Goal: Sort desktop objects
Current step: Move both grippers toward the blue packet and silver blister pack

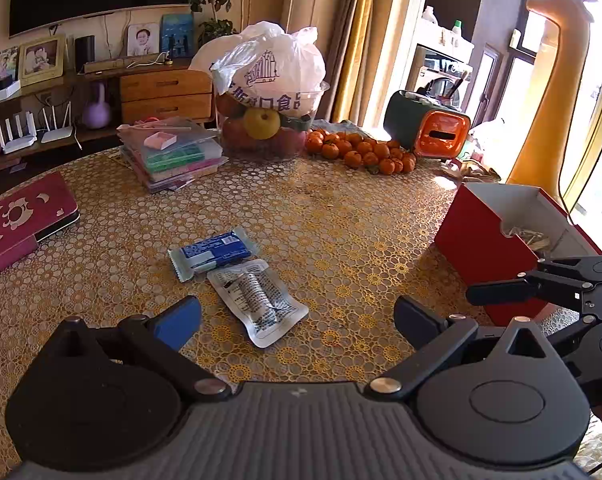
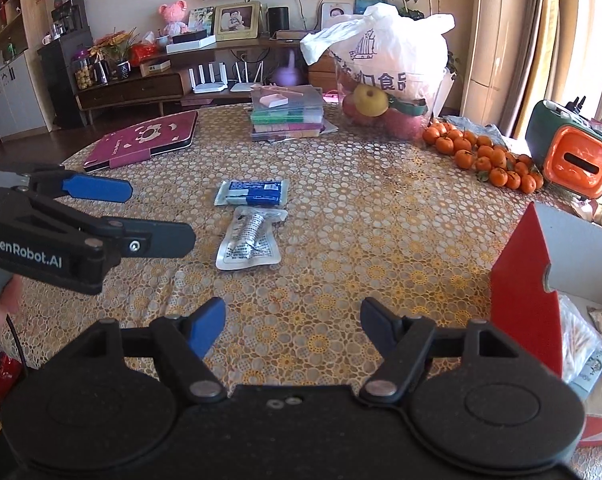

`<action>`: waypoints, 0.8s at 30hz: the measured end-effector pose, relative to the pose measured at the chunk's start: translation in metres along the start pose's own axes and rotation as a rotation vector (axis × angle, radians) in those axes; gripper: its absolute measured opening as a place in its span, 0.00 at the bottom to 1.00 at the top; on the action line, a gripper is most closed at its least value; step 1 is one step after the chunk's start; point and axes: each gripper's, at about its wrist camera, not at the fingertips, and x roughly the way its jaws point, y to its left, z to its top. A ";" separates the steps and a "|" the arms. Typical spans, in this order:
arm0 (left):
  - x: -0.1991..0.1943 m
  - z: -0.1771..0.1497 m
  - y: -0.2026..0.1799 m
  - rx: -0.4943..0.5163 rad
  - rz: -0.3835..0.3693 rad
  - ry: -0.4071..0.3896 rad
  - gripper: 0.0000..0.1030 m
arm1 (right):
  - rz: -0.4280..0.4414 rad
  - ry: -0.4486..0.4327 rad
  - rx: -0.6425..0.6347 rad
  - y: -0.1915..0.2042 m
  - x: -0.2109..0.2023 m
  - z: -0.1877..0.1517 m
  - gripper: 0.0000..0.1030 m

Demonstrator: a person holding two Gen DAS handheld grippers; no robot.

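Observation:
A blue snack packet point(image 1: 212, 253) point(image 2: 253, 192) and a silver foil pouch point(image 1: 257, 300) point(image 2: 250, 239) lie side by side on the patterned tablecloth. An open red box point(image 1: 479, 240) point(image 2: 525, 292) with items inside stands at the right. My left gripper point(image 1: 297, 320) is open and empty, hovering just short of the foil pouch; it also shows in the right wrist view point(image 2: 161, 216). My right gripper point(image 2: 293, 326) is open and empty, beside the red box, and shows at the right of the left wrist view point(image 1: 501, 292).
A maroon notebook point(image 1: 19, 222) lies at the left. A stack of plastic cases point(image 1: 173, 152), a fruit bowl under a white bag point(image 1: 267, 120), several tangerines point(image 1: 361, 152) and an orange-green container point(image 1: 429, 128) line the far side.

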 end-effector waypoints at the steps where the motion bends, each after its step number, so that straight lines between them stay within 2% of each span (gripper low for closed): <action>1: 0.002 0.000 0.004 -0.005 0.004 0.000 1.00 | 0.003 0.000 -0.006 0.002 0.003 0.002 0.73; 12: 0.028 0.006 0.042 -0.015 0.035 0.006 1.00 | 0.025 -0.001 -0.078 0.023 0.036 0.014 0.74; 24: 0.067 0.018 0.077 -0.021 0.002 0.033 1.00 | 0.059 0.020 -0.098 0.030 0.078 0.028 0.75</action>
